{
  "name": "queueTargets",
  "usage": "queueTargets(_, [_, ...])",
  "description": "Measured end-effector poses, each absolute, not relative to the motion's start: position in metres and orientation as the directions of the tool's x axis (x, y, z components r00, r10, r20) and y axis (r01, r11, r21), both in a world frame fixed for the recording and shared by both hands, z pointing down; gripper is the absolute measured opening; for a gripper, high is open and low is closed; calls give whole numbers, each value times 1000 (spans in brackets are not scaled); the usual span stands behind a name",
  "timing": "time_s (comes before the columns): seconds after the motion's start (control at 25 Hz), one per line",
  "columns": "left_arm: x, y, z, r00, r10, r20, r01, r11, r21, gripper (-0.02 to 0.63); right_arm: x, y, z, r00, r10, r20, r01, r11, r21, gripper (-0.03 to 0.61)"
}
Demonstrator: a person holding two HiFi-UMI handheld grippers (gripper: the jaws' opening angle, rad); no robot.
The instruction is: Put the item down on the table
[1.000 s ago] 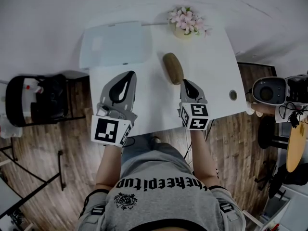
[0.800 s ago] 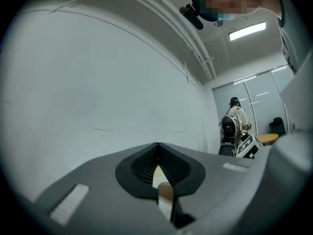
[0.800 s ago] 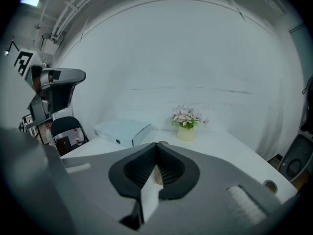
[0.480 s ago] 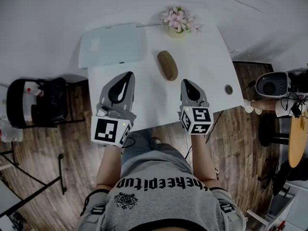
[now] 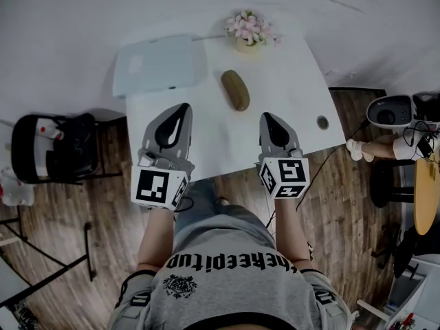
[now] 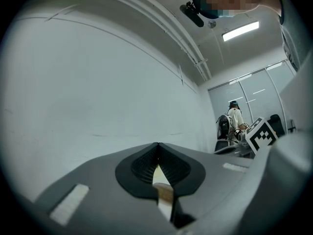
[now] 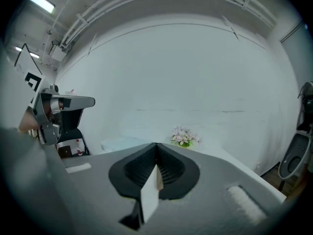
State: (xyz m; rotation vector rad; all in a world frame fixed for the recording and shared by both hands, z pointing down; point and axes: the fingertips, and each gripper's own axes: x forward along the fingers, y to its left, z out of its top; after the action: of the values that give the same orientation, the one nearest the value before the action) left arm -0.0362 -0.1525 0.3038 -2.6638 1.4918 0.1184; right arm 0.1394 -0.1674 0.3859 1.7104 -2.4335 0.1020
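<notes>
A brown oval item lies on the white table, alone and untouched. My right gripper hovers over the table's near edge, a little way back from the item and to its right, shut with nothing in it. In the right gripper view the right gripper has its jaws meeting at the tips. My left gripper is held over the table's near left part, also shut and empty. The left gripper points at a bare white wall in its own view.
A pale translucent tray lies at the table's far left. A small pot of pink flowers stands at the far edge. A cable hole is near the right edge. A black chair stands left of the table.
My right gripper has drawn back from the brown item toward the person and risen; the item stays on the table. The left gripper has shifted only slightly.
</notes>
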Motion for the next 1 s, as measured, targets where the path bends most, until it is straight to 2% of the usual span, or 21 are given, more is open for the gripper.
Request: queueTargets(1.0, [-7,-104,293,526,-841,-132,-851,-520,-76,9,155,-97,308,-380,-925,-23,-923,377,82,2])
